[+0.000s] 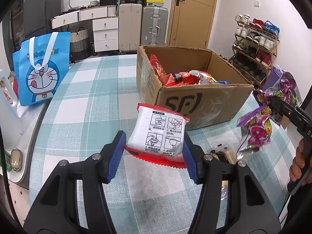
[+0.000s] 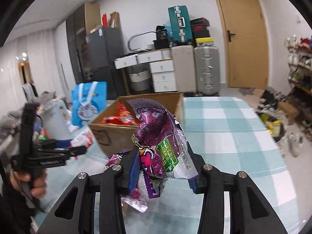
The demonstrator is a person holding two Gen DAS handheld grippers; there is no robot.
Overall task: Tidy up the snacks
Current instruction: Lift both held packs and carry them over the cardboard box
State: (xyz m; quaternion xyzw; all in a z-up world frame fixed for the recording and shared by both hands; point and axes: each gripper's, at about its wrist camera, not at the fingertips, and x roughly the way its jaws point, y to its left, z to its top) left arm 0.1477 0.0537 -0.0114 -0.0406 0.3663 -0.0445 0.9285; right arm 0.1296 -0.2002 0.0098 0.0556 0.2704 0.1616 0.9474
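The left gripper [image 1: 154, 148] pinches a white, red-edged plastic snack packet [image 1: 159, 134] between its blue pads, low centre of the left wrist view, lifted above the teal-and-white checked bench [image 1: 87, 101]. The packet's long axis runs away from the gripper, toward the open brown cardboard box [image 1: 195, 95] just beyond it, centre right, which already holds red and other snack packs. The right gripper [image 2: 161, 171] is clamped on a crinkled purple foil snack bag [image 2: 159, 146], which stands up and leans toward the same box at centre left of the right wrist view. A second purple bag [image 1: 255, 134] hangs at the right edge of the left view. The left gripper looks nearer the box; its packet need only travel forward and up over the near wall. A blue cartoon tote bag [image 1: 41, 68] stands at upper left
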